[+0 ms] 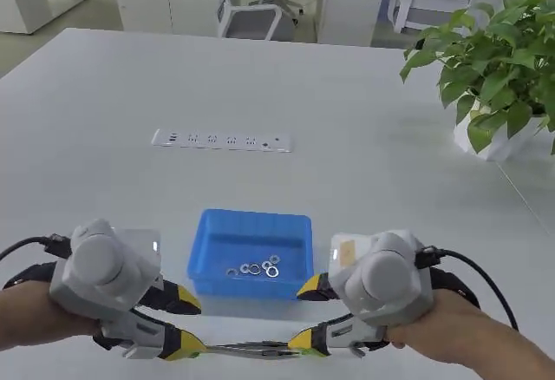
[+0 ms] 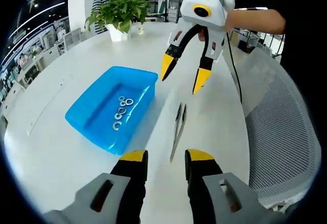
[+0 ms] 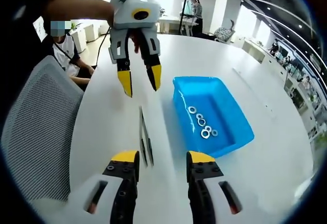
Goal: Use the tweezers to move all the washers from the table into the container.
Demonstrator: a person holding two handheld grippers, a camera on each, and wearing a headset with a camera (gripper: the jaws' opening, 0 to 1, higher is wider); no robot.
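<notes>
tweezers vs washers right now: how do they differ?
The tweezers lie on the bare table beside the blue container; the washers lie inside it.
The tweezers are one long thin piece; the washers are several small rings, loosely clustered.
The tweezers sit between the left gripper and right gripper; the washers sit off to one side.
Shared: silvery, and neither is gripped; both grippers are open.
</notes>
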